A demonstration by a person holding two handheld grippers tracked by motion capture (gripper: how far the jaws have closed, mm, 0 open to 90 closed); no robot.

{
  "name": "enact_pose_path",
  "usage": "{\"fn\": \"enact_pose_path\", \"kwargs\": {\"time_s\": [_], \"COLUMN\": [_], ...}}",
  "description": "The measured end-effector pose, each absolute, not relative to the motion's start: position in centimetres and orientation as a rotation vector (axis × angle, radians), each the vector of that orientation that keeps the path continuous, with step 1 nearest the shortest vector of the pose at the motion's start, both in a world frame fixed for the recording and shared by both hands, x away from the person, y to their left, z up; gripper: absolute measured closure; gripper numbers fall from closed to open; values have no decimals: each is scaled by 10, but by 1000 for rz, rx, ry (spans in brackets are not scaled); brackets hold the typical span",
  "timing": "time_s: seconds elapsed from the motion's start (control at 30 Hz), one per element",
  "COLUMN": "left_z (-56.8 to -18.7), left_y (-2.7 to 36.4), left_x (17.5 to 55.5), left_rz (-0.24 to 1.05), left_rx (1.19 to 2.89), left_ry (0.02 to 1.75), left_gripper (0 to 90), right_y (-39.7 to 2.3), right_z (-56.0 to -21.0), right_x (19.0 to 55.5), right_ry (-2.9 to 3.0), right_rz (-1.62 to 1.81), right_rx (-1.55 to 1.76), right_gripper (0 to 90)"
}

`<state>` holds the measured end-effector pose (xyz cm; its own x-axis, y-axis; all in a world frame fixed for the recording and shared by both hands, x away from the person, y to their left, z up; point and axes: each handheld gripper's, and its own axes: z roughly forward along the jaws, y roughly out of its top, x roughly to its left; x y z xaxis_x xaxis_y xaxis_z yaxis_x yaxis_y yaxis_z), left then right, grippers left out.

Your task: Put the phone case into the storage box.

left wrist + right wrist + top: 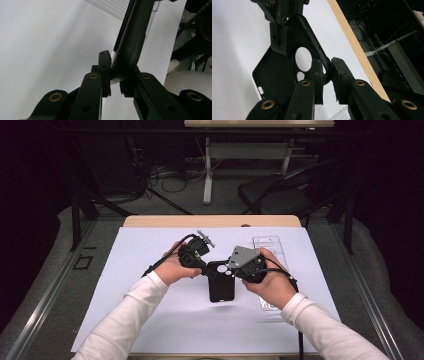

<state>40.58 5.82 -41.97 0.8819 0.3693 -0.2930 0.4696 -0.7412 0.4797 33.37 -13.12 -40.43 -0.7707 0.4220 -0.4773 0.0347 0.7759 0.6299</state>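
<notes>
Phone case (221, 282), black with a round camera cutout, hangs above the white-covered surface (150, 320), gripped at its top corners by two handheld claws. Both forearms in white sleeves reach in from the near edge, wrists angled inward. Left claw (207, 269) is clamped on the case's upper left edge; right claw (231, 270) pinches the rim beside the cutout. Clear plastic packaging (272, 247) lies just behind the right hand.

A black phone case (221, 282) was seen on a white sheet (150, 250); the bench (210, 221) edge was pale wood.
</notes>
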Motion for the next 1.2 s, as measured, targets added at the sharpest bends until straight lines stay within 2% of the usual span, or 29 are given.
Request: {"fn": "enact_pose_path", "kwargs": {"time_s": [0.53, 1.0, 1.2], "left_z": [-419, -420, -420], "left_y": [60, 64, 67], "left_x": [407, 407, 405], "left_rz": [-241, -245, -235], "left_rx": [2459, 2425, 2395], "left_ry": [627, 630, 633], "left_gripper": [797, 716, 636], "right_y": [-130, -132, -135], "right_z": [-404, -404, -403], "right_x": [333, 334, 335], "right_ry": [2308, 2292, 2290], "right_rz": [793, 812, 811], "right_rx": [315, 313, 310], "right_gripper": [807, 808, 808]}}
